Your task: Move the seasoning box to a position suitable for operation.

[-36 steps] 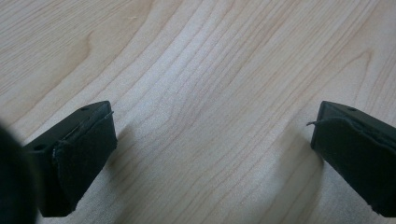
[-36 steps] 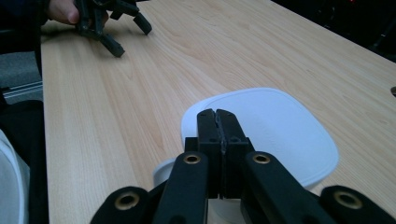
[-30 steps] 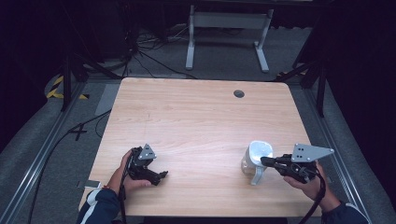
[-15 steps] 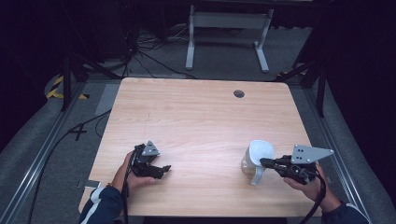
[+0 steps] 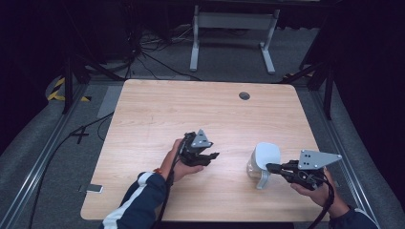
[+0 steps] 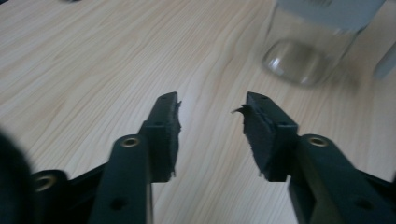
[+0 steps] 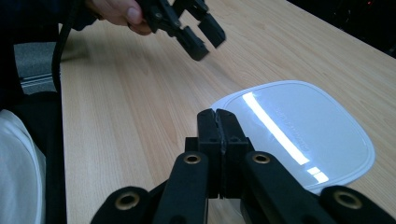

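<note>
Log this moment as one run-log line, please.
left gripper: jaws open, above table, aimed at jar | right gripper: jaws shut beside jar | jar: upright, white lid on

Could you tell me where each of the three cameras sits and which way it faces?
High view: above the person's side, looking forward and down at the table; both forearms show.
Left gripper view: on the left gripper, facing the jar; open jaws show.
Right gripper view: on the right gripper, above the jar's lid; shut jaws show.
Shared: all three show the jar.
</note>
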Demonstrator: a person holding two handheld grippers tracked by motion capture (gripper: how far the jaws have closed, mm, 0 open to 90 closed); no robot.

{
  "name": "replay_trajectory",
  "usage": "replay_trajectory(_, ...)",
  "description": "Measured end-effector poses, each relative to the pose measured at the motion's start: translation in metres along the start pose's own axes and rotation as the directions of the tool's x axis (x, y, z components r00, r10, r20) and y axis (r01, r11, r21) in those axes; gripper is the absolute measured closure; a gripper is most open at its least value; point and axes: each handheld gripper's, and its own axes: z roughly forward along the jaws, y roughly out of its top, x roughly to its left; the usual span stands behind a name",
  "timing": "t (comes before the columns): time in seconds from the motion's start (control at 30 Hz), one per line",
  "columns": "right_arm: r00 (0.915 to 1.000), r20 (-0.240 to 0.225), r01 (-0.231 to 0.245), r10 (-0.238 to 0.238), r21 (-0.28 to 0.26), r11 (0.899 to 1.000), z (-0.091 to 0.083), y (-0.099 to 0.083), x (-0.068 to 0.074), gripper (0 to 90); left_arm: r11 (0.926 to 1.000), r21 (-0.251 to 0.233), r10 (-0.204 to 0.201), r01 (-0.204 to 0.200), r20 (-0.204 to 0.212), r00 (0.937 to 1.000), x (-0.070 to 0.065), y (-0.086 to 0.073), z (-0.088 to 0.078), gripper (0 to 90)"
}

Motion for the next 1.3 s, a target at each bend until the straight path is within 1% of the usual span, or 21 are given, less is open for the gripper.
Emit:
replay_trajectory(0.07, 1.0, -0.002, 0.001, -0.001, -0.002, 1.0, 0.0, 0.0, 0.001, 89.9, 0.9996, -0.004, 0.029, -0.029, 0.001, 0.9996, -0.006, 0.012, 0.011, 62.9)
replay_trajectory(0.1, 1.0, -0.003, 0.002, -0.002, -0.003, 1.0, 0.0, -0.001, 0.001, 90.0, 0.9989, -0.007, 0.047, -0.047, 0.013, 0.9988, -0.008, 0.018, 0.015, 65.5)
replay_trajectory(0.13, 1.0, -0.002, 0.002, -0.002, -0.003, 1.0, 0.0, -0.001, 0.001, 89.9, 0.9984, -0.011, 0.055, -0.055, 0.021, 0.9982, -0.011, 0.023, 0.019, 67.4)
replay_trajectory(0.17, 1.0, -0.004, 0.001, -0.001, -0.002, 1.0, 0.0, -0.001, 0.001, 89.9, 0.9984, -0.011, 0.055, -0.055, 0.021, 0.9982, -0.011, 0.023, 0.019, 68.0)
replay_trajectory(0.2, 1.0, -0.004, 0.001, -0.001, -0.002, 1.0, 0.0, -0.001, 0.001, 89.9, 0.9975, -0.016, 0.069, -0.069, 0.026, 0.9973, -0.014, 0.03, 0.024, 68.0)
replay_trajectory(0.3, 1.0, -0.007, 0.007, -0.007, -0.001, 1.0, 0.0, -0.001, 0.001, 89.9, 0.9956, -0.028, 0.091, -0.09, 0.048, 0.9947, -0.02, 0.046, 0.036, 73.5)
replay_trajectory(0.33, 1.0, -0.007, 0.007, -0.007, -0.001, 1.0, 0.0, -0.001, 0.001, 89.9, 0.9956, -0.028, 0.091, -0.09, 0.048, 0.9947, -0.02, 0.046, 0.036, 74.0)
replay_trajectory(0.37, 0.9999, -0.012, 0.003, -0.003, -0.001, 1.0, 0.0, -0.001, 0.001, 90.0, 0.9942, -0.023, 0.106, -0.105, 0.042, 0.9935, -0.024, 0.052, 0.042, 74.2)
replay_trajectory(0.4, 0.9999, -0.01, 0.007, -0.007, -0.002, 1.0, 0.0, -0.002, 0.001, 89.9, 0.9942, -0.023, 0.106, -0.105, 0.042, 0.9935, -0.024, 0.052, 0.042, 74.4)
replay_trajectory(0.5, 0.9999, -0.012, 0.007, -0.007, 0.003, 1.0, 0.0, -0.002, 0.002, 90.0, 0.9927, -0.029, 0.118, -0.117, 0.042, 0.9921, -0.027, 0.06, 0.047, 74.8)
replay_trajectory(0.7, 0.9999, -0.009, 0.009, -0.009, 0.002, 1.0, -0.001, -0.002, 0.002, 89.9, 0.9892, -0.053, 0.139, -0.137, 0.039, 0.9895, -0.033, 0.071, 0.048, 75.5)
replay_trajectory(0.8, 0.9999, -0.009, 0.01, -0.01, 0.003, 1.0, -0.001, -0.002, 0.002, 89.9, 0.9871, -0.055, 0.153, -0.151, 0.046, 0.9871, -0.035, 0.076, 0.047, 78.9)
replay_trajectory(0.83, 0.9999, -0.01, 0.01, -0.01, 0.005, 1.0, -0.001, -0.002, 0.002, 89.9, 0.9849, -0.06, 0.165, -0.162, 0.051, 0.9849, -0.035, 0.077, 0.047, 80.2)
replay_trajectory(0.87, 0.9999, -0.012, 0.01, -0.01, 0.004, 1.0, 0.0, -0.002, 0.002, 89.9, 0.9865, -0.058, 0.157, -0.153, 0.06, 0.9858, -0.036, 0.078, 0.047, 80.9)
replay_trajectory(0.9, 0.9999, -0.012, 0.009, -0.009, 0.008, 1.0, 0.0, -0.003, 0.002, 89.9, 0.9837, -0.064, 0.172, -0.168, 0.061, 0.9833, -0.036, 0.079, 0.047, 81.9)
replay_trajectory(0.97, 0.9999, -0.014, 0.009, -0.009, 0.012, 1.0, 0.0, -0.003, 0.002, 89.9, 0.9848, -0.076, 0.162, -0.156, 0.066, 0.9847, -0.038, 0.079, 0.046, 83.0)
replay_trajectory(1.03, 0.9999, -0.012, 0.012, -0.012, 0.016, 1.0, 0.0, -0.003, 0.002, 89.9, 0.9838, -0.079, 0.167, -0.161, 0.07, 0.9835, -0.039, 0.08, 0.046, 83.0)
replay_trajectory(1.07, 0.9998, -0.013, 0.013, -0.013, 0.017, 1.0, 0.0, -0.003, 0.002, 89.9, 0.9838, -0.089, 0.162, -0.156, 0.07, 0.9843, -0.04, 0.081, 0.045, 82.9)
replay_trajectory(1.2, 0.9998, -0.014, 0.015, -0.015, 0.026, 1.0, 0.0, -0.005, 0.002, 89.9, 0.9772, -0.106, 0.193, -0.184, 0.081, 0.9779, -0.045, 0.085, 0.039, 83.0)
replay_trajectory(1.27, 0.9998, -0.01, 0.02, -0.019, 0.028, 0.999, 0.0, -0.006, 0.004, 89.9, 0.9755, -0.116, 0.197, -0.187, 0.087, 0.9764, -0.046, 0.085, 0.037, 83.6)
replay_trajectory(1.3, 0.9998, -0.009, 0.016, -0.015, 0.028, 0.999, 0.0, -0.007, 0.004, 89.9, 0.9767, -0.117, 0.191, -0.18, 0.092, 0.9773, -0.047, 0.085, 0.037, 84.0)
